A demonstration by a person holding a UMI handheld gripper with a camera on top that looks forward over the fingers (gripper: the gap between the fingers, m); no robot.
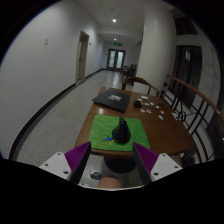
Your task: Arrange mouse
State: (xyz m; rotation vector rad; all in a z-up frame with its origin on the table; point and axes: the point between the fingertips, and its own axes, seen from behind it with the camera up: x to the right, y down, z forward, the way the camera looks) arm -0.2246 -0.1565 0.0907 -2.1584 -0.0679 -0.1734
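A dark mouse [122, 130] sits on a green mat [104, 129] near the front edge of a wooden table [160, 132]. My gripper [112, 157] hovers just in front of the table's edge, below the mat's level. Its purple pads [79, 155] stand wide apart, and the gripper is open and empty. The mouse lies ahead of the fingers, a little right of the midline between them. A dark rounded shape shows between the fingers under the table's edge; I cannot tell what it is.
A flat dark device [112, 98] lies farther back on the table, with small items [146, 103] to its right. Wooden chairs [188, 100] stand along the right side. A long corridor [112, 60] runs beyond, with a wall on the left.
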